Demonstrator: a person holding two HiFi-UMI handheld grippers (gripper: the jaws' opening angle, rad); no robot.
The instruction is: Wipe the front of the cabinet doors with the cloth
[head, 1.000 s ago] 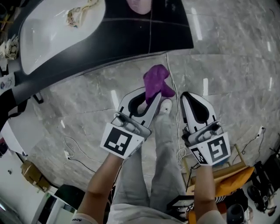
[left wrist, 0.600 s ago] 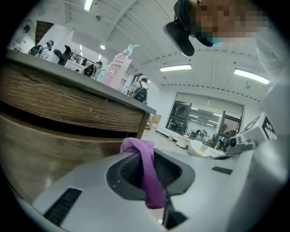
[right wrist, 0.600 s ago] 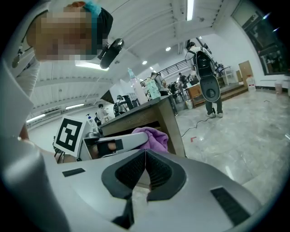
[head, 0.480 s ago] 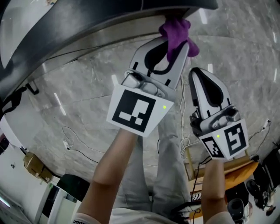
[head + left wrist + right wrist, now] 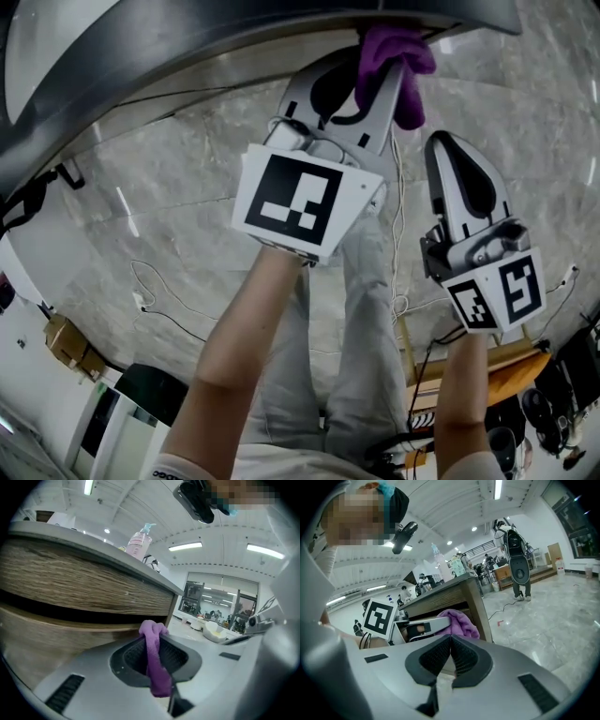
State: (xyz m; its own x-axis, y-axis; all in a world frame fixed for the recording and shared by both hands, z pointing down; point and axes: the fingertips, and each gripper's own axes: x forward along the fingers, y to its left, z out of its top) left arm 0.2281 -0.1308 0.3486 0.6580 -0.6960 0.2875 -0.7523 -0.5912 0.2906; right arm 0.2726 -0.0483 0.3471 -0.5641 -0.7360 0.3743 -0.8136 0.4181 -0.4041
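The purple cloth (image 5: 156, 670) looks soft, fleecy and matt, while the cabinet front (image 5: 70, 578) at the left shows rough, streaky wood grain. The left gripper (image 5: 154, 641) and right gripper (image 5: 450, 640) have smooth grey plastic shells with ribbed black pads. The floor (image 5: 187, 187) is glossy veined marble.

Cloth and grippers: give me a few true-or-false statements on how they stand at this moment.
1. The left gripper is clamped on the cloth. True.
2. The right gripper is open. False: its jaws are together with nothing between them.
3. The cloth is green. False: it is purple.
4. A pump bottle stands on the counter above the wooden cabinet front. True.
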